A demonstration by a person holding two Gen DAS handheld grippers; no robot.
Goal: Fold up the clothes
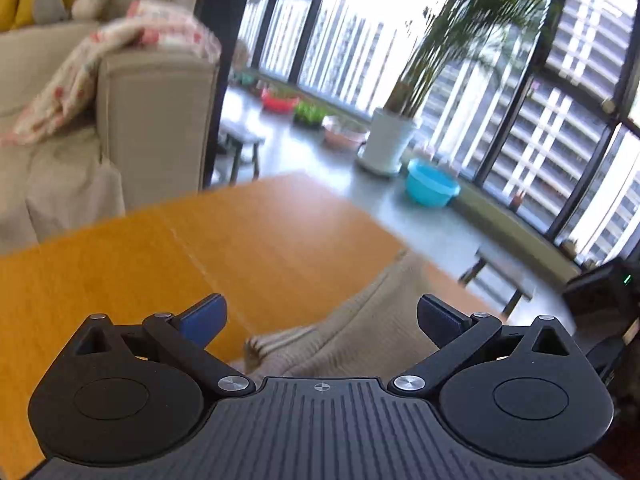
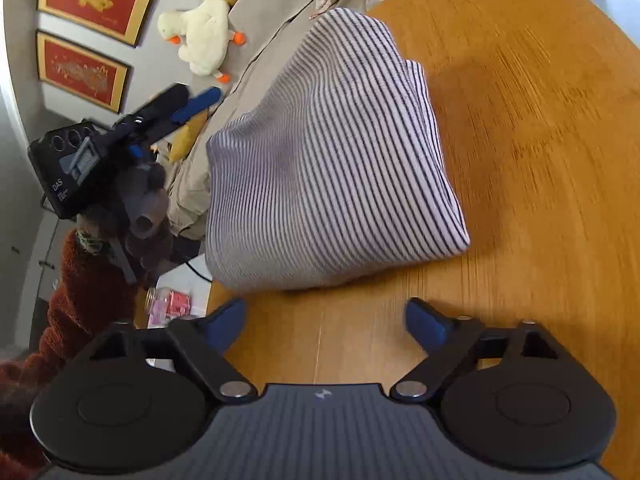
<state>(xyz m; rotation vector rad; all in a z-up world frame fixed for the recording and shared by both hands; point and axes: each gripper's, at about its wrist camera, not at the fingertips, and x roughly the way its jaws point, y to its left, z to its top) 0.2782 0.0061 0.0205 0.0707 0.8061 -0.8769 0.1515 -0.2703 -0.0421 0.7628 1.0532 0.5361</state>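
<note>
A folded garment [image 2: 332,152] with thin dark stripes on white lies in a thick bundle on the orange wooden table [image 2: 540,160], reaching its sofa-side edge. My right gripper [image 2: 325,316] hovers open just short of the bundle's near edge, nothing between its fingers. In the right wrist view my left gripper [image 2: 192,98] is raised off to the left, beyond the table edge, its blue pads apart. In the left wrist view the left gripper [image 1: 320,312] is open and empty above the table [image 1: 120,272], with a corner of the garment [image 1: 360,332] below it.
A beige sofa [image 1: 152,120] with a floral blanket [image 1: 100,64] borders the table. A plush duck [image 2: 200,36] lies on it. Potted plants [image 1: 392,136], a blue basin [image 1: 432,186] and a stool [image 1: 240,144] stand by the windows. A red fuzzy sleeve [image 2: 80,300] is at left.
</note>
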